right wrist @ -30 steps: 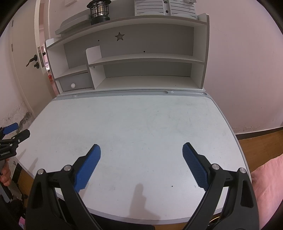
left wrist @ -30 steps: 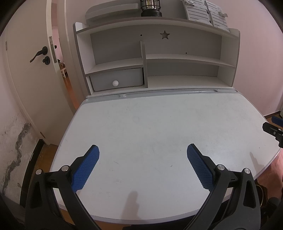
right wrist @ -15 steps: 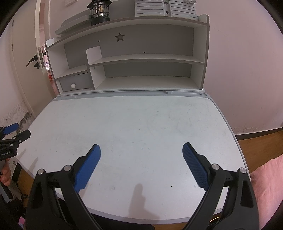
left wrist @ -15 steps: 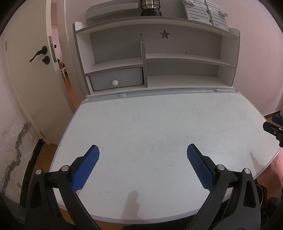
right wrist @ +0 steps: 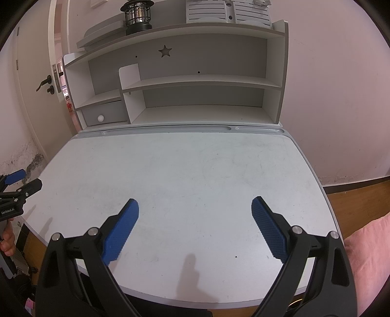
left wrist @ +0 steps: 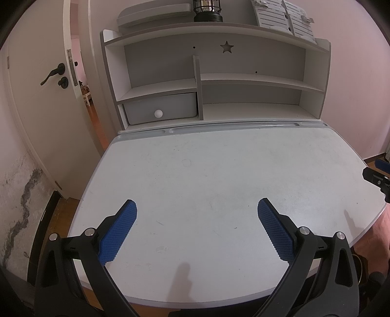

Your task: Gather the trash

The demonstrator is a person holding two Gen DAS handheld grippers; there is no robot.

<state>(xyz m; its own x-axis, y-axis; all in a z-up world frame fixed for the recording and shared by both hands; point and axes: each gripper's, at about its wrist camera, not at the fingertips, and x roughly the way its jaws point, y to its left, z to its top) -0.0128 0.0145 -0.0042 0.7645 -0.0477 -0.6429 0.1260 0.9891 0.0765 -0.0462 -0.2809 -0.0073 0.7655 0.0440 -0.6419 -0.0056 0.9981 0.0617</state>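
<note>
My left gripper (left wrist: 197,206) is open and empty, held over the near edge of the white desk top (left wrist: 219,170). My right gripper (right wrist: 195,204) is open and empty too, over the near edge of the same desk (right wrist: 195,165). Each gripper's tip shows at the side of the other's view: the right one (left wrist: 376,175) at the right edge, the left one (right wrist: 19,185) at the left edge. No trash shows in either view.
A white shelf unit (left wrist: 214,80) stands at the back of the desk, with a grey drawer (left wrist: 160,108) and a black lantern (left wrist: 207,9) on top. A door (left wrist: 36,97) stands to the left. A pink cushion (right wrist: 365,256) lies at lower right.
</note>
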